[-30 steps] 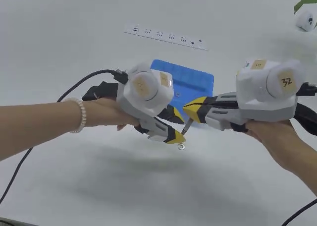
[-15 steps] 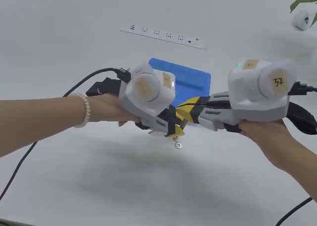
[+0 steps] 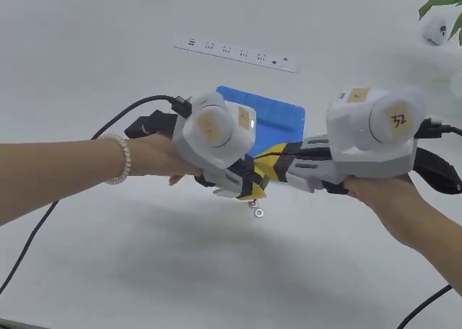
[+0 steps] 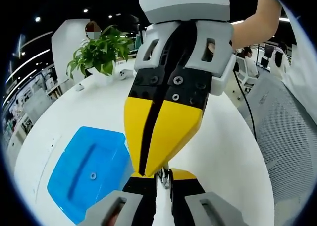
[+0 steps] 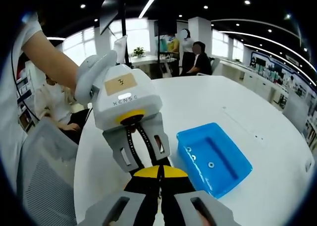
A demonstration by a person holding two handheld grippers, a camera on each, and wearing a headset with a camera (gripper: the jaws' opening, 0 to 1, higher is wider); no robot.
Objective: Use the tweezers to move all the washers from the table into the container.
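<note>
A small metal washer (image 3: pixel 258 213) lies on the white table just below the two gripper tips. My left gripper (image 3: pixel 253 193) points right and down; its jaws are shut on thin metal tweezers (image 4: pixel 163 176). My right gripper (image 3: pixel 260 172) comes in from the right, its yellow jaws pressed together and its tip (image 4: pixel 147 171) touching the left gripper's tip. The blue container (image 3: pixel 271 116) sits behind the grippers and holds a few washers (image 5: pixel 211 164). The tweezers' points are hidden behind the jaws.
A white power strip (image 3: pixel 234 53) lies on the table beyond the container. A black cable (image 3: pixel 115 123) runs from the left gripper across the table to the left. A green plant (image 4: pixel 99 52) stands at the far right corner.
The right gripper has moved left until its tip meets the left gripper's tip. The washer on the table has stayed put.
</note>
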